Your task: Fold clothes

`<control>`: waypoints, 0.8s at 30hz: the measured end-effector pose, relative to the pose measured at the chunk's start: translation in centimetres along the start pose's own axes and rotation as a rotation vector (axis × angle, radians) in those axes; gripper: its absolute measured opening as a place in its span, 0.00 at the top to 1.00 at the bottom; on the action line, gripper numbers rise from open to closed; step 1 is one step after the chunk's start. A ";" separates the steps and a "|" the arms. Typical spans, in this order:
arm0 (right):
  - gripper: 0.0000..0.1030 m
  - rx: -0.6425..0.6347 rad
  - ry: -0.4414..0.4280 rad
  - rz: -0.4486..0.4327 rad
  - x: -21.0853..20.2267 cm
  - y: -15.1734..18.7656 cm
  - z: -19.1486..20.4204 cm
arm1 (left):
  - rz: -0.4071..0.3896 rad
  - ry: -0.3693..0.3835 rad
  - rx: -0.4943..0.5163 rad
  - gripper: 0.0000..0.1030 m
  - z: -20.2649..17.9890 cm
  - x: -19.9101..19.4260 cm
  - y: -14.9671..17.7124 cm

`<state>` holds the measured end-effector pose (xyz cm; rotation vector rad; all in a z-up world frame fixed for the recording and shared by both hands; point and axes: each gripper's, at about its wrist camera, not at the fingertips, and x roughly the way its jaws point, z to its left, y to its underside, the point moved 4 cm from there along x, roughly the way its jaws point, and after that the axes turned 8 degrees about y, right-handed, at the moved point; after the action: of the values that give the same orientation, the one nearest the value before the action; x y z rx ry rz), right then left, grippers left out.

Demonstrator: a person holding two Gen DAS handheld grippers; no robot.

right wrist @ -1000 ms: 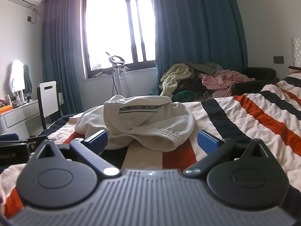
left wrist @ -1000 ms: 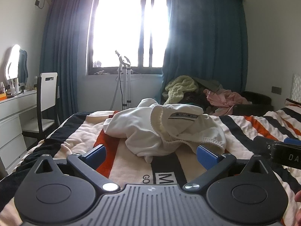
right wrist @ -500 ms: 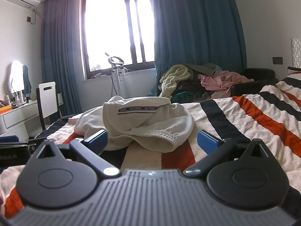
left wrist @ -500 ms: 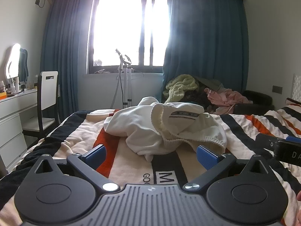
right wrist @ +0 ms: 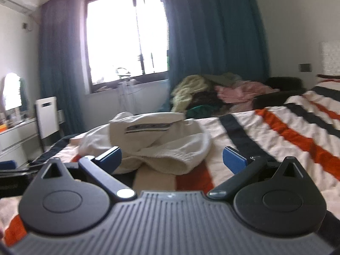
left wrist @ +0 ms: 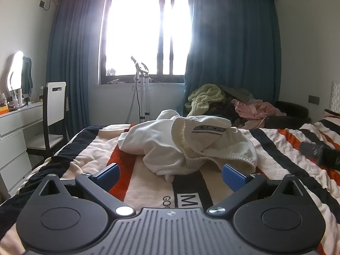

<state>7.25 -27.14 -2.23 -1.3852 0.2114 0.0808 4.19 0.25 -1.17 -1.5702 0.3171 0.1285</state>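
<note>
So the white garment [left wrist: 187,146] is sitting crumpled in a heap on the striped blanket [left wrist: 274,148], collar label facing up, not folded at all. Both grippers are low over the bed, pointing at it.

The left gripper [left wrist: 171,175] has its 2 blue pads spread wide with nothing between them, and the near edge of the garment sits just past the tips. The right gripper [right wrist: 172,159] is the same deal, pads wide apart and empty, with the ribbed hem of the garment right between and just beyond them.

The left view is sharp, and you can read the blanket's black label patch with letters on it, plus a dark blurry thing at the right edge, probably the other gripper but I can't really tell. The right view is smeared, but it shows more of the blanket's orange and black stripes running off to the right.

Only "container" is the dark armchair [left wrist: 293,114] by the blue curtain [left wrist: 231,48], loaded with a clothes pile [left wrist: 229,104]: yellow-green knit, pink stuff, darker things underneath. White desk [left wrist: 14,125] and chair [left wrist: 54,104] sit on the left.
</note>
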 end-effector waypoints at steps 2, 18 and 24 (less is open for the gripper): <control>0.00 0.062 0.019 -0.023 -0.3 -0.4 -0.8 | -0.009 0.000 0.003 0.00 0.1 0.1 -0.3; 0.30 0.176 0.035 0.215 14.4 3.3 -2.1 | -0.039 -0.065 0.062 0.00 3.7 4.8 -4.6; 0.61 0.142 0.044 0.315 21.7 6.4 -1.2 | -0.032 -0.086 -0.011 0.00 5.7 6.4 -3.2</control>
<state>27.15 -28.59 -12.88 -1.2044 0.4626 0.2921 11.82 5.09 -0.05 -1.5746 0.2238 0.1729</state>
